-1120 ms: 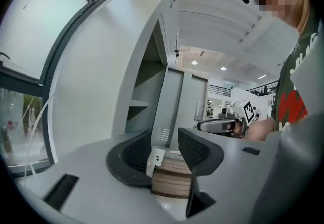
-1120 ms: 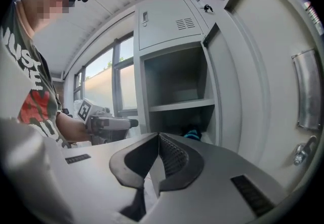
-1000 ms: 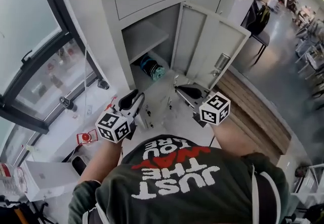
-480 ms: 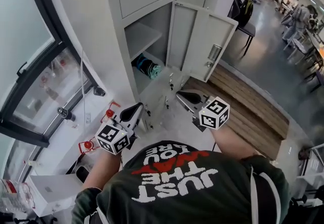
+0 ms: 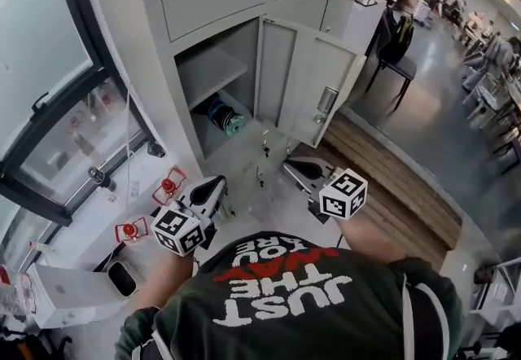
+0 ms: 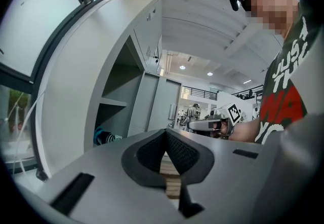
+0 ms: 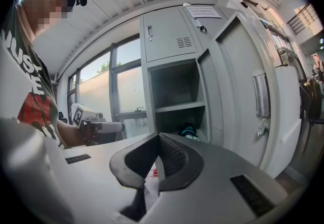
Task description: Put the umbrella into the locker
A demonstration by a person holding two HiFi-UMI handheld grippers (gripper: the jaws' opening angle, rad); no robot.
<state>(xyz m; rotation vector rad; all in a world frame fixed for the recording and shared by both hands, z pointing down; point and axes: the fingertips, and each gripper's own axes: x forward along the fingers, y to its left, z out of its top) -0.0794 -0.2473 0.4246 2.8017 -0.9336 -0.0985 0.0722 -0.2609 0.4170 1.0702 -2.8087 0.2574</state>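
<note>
The rolled teal and blue umbrella lies in the lower compartment of the open grey locker, under its shelf. It also shows as the umbrella in the left gripper view and the umbrella in the right gripper view. The locker door stands swung out to the right. My left gripper and right gripper hang in front of the locker, well short of it. Both are shut with nothing between the jaws. Each gripper view shows the other one: the right gripper and the left gripper.
A tall window runs along the left. Small red objects and a white box sit on the floor at the left. A wooden step lies to the right of the door, and a dark chair stands beyond.
Both grippers and the person have drawn back from the locker, which now sits farther off in the head view. The umbrella stays in the lower compartment.
</note>
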